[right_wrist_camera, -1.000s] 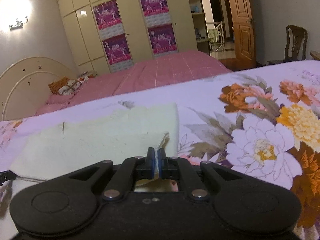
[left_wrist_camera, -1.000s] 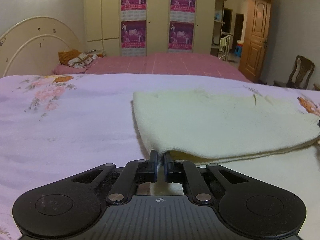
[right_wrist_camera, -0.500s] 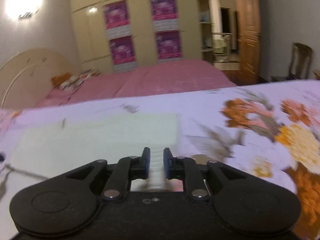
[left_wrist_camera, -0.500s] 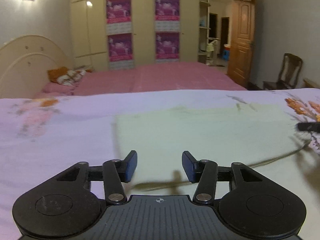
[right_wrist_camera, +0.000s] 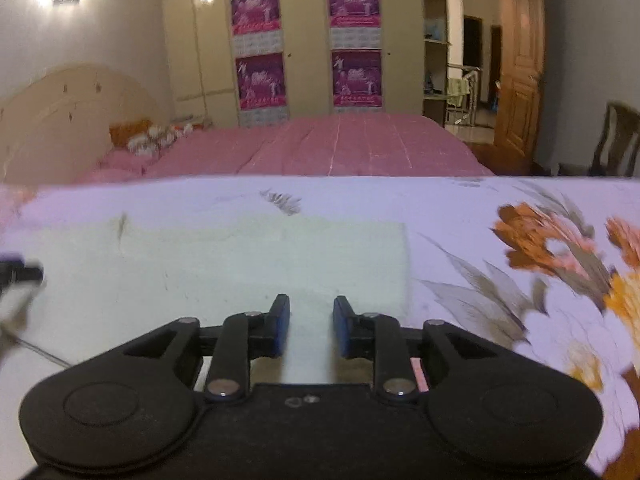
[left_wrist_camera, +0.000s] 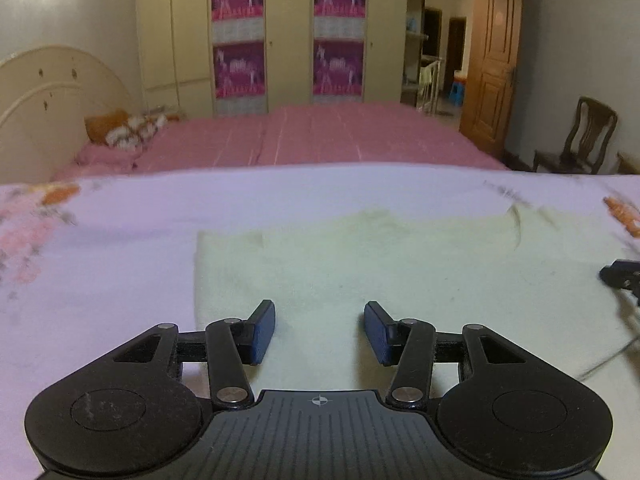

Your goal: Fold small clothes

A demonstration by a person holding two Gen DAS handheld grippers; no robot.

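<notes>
A pale cream cloth (left_wrist_camera: 400, 264) lies folded flat on the lilac floral bedsheet (left_wrist_camera: 100, 272). My left gripper (left_wrist_camera: 319, 332) is open and empty, just above the cloth's near left part. My right gripper (right_wrist_camera: 311, 326) is open and empty over the cloth (right_wrist_camera: 240, 264) near its right edge. The right gripper's tip shows at the right edge of the left wrist view (left_wrist_camera: 622, 276). The left gripper's tip shows at the left edge of the right wrist view (right_wrist_camera: 20, 274).
A pink bed (left_wrist_camera: 320, 140) with pillows (left_wrist_camera: 120, 132) lies beyond the sheet, wardrobes (left_wrist_camera: 280, 32) behind it. A wooden door (left_wrist_camera: 488, 72) and a chair (left_wrist_camera: 580, 140) stand at the right. Big flower prints (right_wrist_camera: 560, 248) cover the sheet to the right.
Both grippers were shut on the cloth's near edge a second ago. They have opened, let the cloth drop flat, and lifted a little above it.
</notes>
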